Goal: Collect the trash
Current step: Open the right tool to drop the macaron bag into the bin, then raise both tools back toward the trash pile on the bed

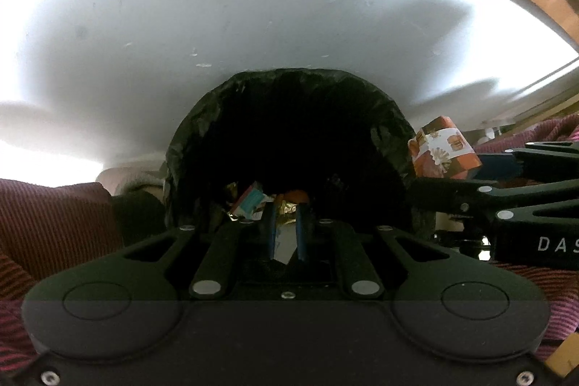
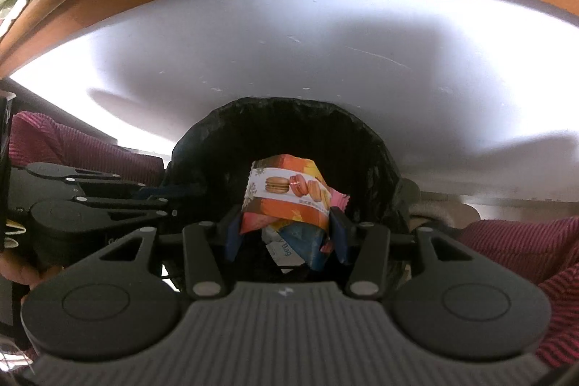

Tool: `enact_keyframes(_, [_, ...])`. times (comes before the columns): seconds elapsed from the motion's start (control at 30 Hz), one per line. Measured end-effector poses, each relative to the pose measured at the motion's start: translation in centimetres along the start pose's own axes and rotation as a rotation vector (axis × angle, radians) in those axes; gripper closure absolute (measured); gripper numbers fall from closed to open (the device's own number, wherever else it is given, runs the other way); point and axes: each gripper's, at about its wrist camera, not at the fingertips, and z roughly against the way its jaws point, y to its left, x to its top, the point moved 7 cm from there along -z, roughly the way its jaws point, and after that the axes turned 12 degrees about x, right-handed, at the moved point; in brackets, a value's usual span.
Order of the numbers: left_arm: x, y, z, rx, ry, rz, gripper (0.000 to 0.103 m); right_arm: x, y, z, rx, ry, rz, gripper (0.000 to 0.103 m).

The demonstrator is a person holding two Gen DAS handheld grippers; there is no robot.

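Right gripper (image 2: 286, 234) clamps a macaron wrapper (image 2: 289, 201) over the black-lined bin (image 2: 202, 147); left gripper (image 1: 286, 234) pinches white paper (image 1: 285, 241).

Crinkled glossy black plastic bin liner (image 2: 376, 147), printed paper or foil wrapper (image 2: 289, 198), matt, perhaps plastic, right claw (image 2: 286, 232)

A black plastic-lined round bin (image 1: 289, 132) sits centre frame in both wrist views, below a white tabletop (image 1: 253, 6). Crumpled foil and paper wrappers (image 1: 253, 199) lie inside it. The right gripper (image 2: 286, 234) holds an orange macaron-printed packet (image 2: 289, 201) over the opening; the left gripper (image 1: 286, 234) enters at lower centre.
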Motion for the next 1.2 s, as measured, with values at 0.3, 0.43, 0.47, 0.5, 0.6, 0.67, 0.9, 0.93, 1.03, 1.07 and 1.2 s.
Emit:
enact_keyframes(0.3, [0.0, -0.1, 0.0, 0.013, -0.002, -0.004, 0.082, 0.0, 0.1, 0.0, -0.001, -0.011, 0.001, 0.034])
enact_keyframes(0.43, [0.1, -0.1, 0.1, 0.019, -0.001, 0.001, 0.066, 0.2, 0.0, 0.1, -0.003, -0.012, -0.003, 0.031])
enact_keyframes(0.47, [0.1, -0.1, 0.1, 0.021, -0.002, 0.000, 0.064, 0.2, 0.0, 0.1, -0.004, -0.013, -0.004, 0.029])
enact_keyframes(0.5, [0.1, -0.1, 0.2, 0.023, -0.003, -0.001, 0.062, 0.2, -0.1, 0.2, -0.004, -0.014, -0.007, 0.028])
enact_keyframes(0.6, [0.2, 0.0, 0.2, 0.032, -0.006, -0.002, 0.055, 0.3, -0.1, 0.2, -0.005, -0.017, -0.014, 0.023])
enact_keyframes(0.67, [0.2, 0.0, 0.3, 0.037, -0.009, -0.008, 0.049, 0.3, -0.2, 0.3, -0.005, -0.018, -0.018, 0.021])
enact_keyframes(0.9, [0.3, -0.2, 1.1, 0.048, -0.041, -0.026, 0.040, 0.5, 0.0, 0.8, -0.006, -0.034, -0.013, 0.020])
enact_keyframes(0.93, [0.4, -0.3, 1.2, 0.048, -0.045, -0.028, 0.039, 0.5, 0.0, 0.9, -0.007, -0.036, -0.010, 0.020])
enact_keyframes(1.03, [0.5, -0.4, 1.7, 0.044, -0.056, -0.033, 0.038, 0.7, 0.4, 1.3, -0.011, -0.049, 0.005, 0.020])
enact_keyframes(1.07, [0.5, -0.4, 2.1, 0.042, -0.064, -0.034, 0.038, 0.8, 0.6, 1.6, -0.013, -0.056, 0.016, 0.020])
enact_keyframes(1.2, [1.1, -0.3, 5.2, 0.013, -0.155, -0.040, 0.038, 1.8, 2.0, 3.8, 0.018, -0.096, 0.084, 0.020])
